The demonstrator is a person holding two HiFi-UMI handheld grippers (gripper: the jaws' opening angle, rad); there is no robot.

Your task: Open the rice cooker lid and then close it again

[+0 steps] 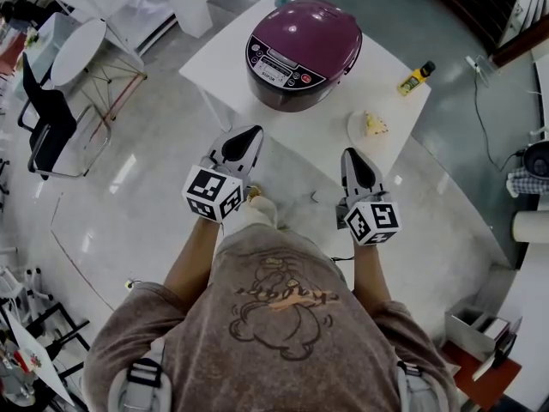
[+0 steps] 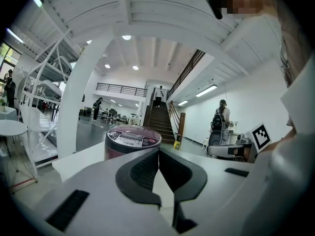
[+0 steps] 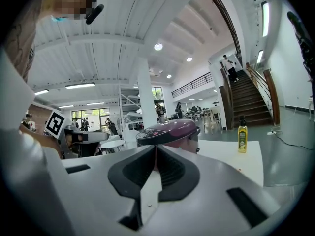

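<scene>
On the far table (image 1: 225, 63) the rice cooker (image 1: 302, 54) sits with its lid (image 1: 316, 26) down. That fits a lid waiting to be raised or one already shut again. Nearer, the left gripper (image 1: 247, 134) and right gripper (image 1: 353, 155) hang short of it, jaws together, holding nothing.

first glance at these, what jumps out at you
The purple rice cooker, lid down, sits in the middle of the white table and dominates the head view. In front of it, the left gripper and right gripper point towards it without touching it, both with fingers shut on nothing. A yellow bottle stands near the table's right edge.
</scene>
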